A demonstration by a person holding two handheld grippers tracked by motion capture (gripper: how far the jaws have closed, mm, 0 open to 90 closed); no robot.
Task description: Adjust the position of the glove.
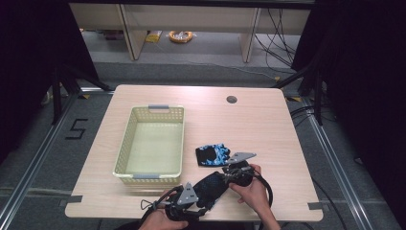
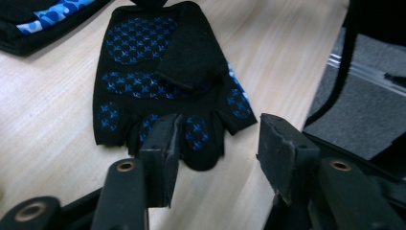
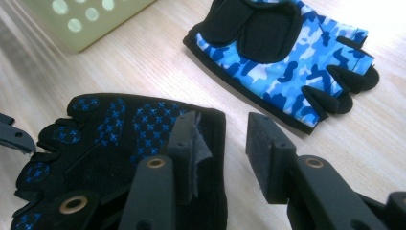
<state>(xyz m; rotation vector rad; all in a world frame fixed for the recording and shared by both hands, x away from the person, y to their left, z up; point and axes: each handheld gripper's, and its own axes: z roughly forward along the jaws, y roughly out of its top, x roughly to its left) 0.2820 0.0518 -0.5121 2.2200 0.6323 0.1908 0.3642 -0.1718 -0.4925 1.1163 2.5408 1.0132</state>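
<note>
Blue gloves [image 1: 212,155]: 2; basket [image 1: 125,143]: 1.

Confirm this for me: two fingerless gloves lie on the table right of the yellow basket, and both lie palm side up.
Not quite. Only the nearer glove lies palm up, its black palm with blue grip dots showing in the left gripper view. The farther glove lies back side up: the right gripper view shows its blue camouflage back. Both do lie on the table, right of the yellow basket.

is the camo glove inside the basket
No, the blue camo glove lies flat on the bare table, just to the right of the yellow basket.
</note>
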